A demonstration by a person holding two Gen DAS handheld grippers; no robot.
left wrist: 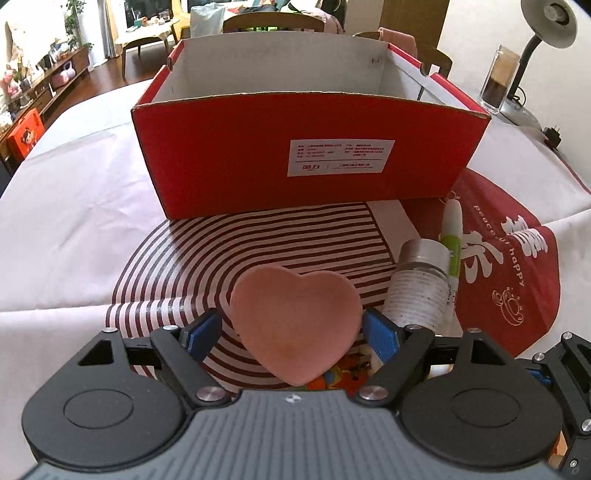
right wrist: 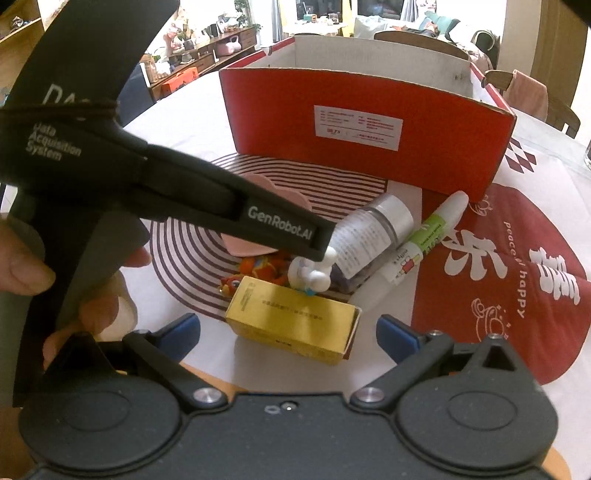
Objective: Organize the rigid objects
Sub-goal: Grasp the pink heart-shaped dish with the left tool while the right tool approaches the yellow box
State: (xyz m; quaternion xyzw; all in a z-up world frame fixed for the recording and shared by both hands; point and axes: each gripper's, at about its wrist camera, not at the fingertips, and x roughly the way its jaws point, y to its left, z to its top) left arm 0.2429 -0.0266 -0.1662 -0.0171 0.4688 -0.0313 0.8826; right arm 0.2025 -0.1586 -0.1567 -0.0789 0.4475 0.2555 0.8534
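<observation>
My left gripper [left wrist: 291, 328] is shut on a pink heart-shaped dish [left wrist: 295, 321] and holds it above the striped cloth, in front of the open red shoe box [left wrist: 314, 166]. The dish [right wrist: 255, 251] shows partly behind the left gripper's body in the right wrist view. My right gripper [right wrist: 288, 332] is open and empty, just above a gold box [right wrist: 295, 325]. A clear bottle with a silver cap [right wrist: 373, 232], a green-and-white glue pen [right wrist: 417, 251], a white figurine [right wrist: 314, 273] and an orange toy [right wrist: 258, 269] lie in front of the red box [right wrist: 369, 133].
A glass [left wrist: 498, 81] and a desk lamp [left wrist: 550, 26] stand at the table's far right. A red printed cloth [right wrist: 517, 258] lies on the right. Chairs stand behind the table.
</observation>
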